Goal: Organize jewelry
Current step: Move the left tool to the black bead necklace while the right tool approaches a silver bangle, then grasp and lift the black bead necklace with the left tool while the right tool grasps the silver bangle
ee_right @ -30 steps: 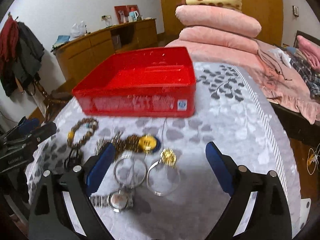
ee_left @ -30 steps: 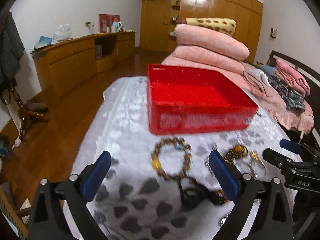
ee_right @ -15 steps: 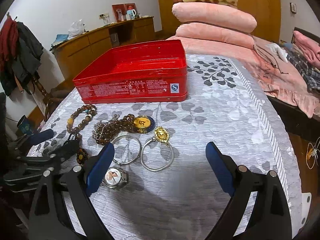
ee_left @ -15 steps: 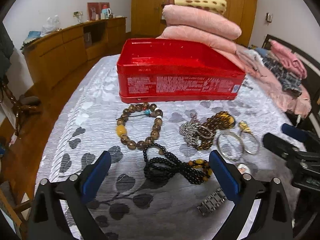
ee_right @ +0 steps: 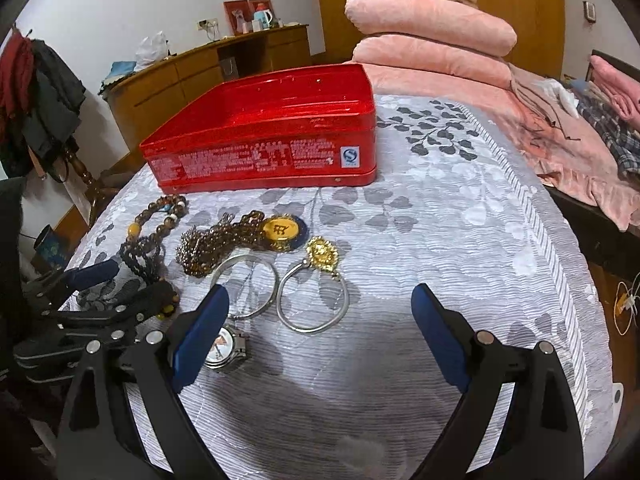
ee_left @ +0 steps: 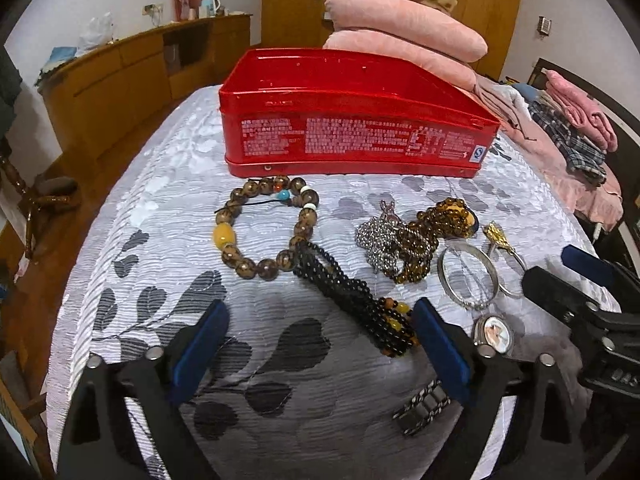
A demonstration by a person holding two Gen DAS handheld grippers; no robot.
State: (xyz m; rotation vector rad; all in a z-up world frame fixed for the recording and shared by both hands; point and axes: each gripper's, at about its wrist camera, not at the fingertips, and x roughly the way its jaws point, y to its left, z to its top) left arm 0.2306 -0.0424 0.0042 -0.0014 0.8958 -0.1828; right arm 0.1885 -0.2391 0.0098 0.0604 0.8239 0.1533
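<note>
- Since a second ago both grippers have come down and closer to the bedspread [ee_left: 168, 184]; the red tin [ee_left: 352, 128], seen from above then, now shows its printed side wall, and the jewelry looks larger and nearer.
- The left gripper [ee_left: 320, 344] is spread wide with nothing between its pads; the black bead strand [ee_left: 352, 300] runs diagonally into its gap, its amber end just beside the right pad.
- The brown bead bracelet [ee_left: 264, 232] lies beyond it, near the tin's front wall.
- The right gripper [ee_right: 320, 332] is also wide open and empty, low over the cloth.
- A silver bangle with a gold charm [ee_right: 314, 300] lies just ahead of its gap; a second bangle [ee_right: 248, 288] and the watch [ee_right: 224, 348] sit against its left pad.
- A tangled chain heap with a gold pendant [ee_right: 280, 232] lies between the bangles and the tin.
</note>
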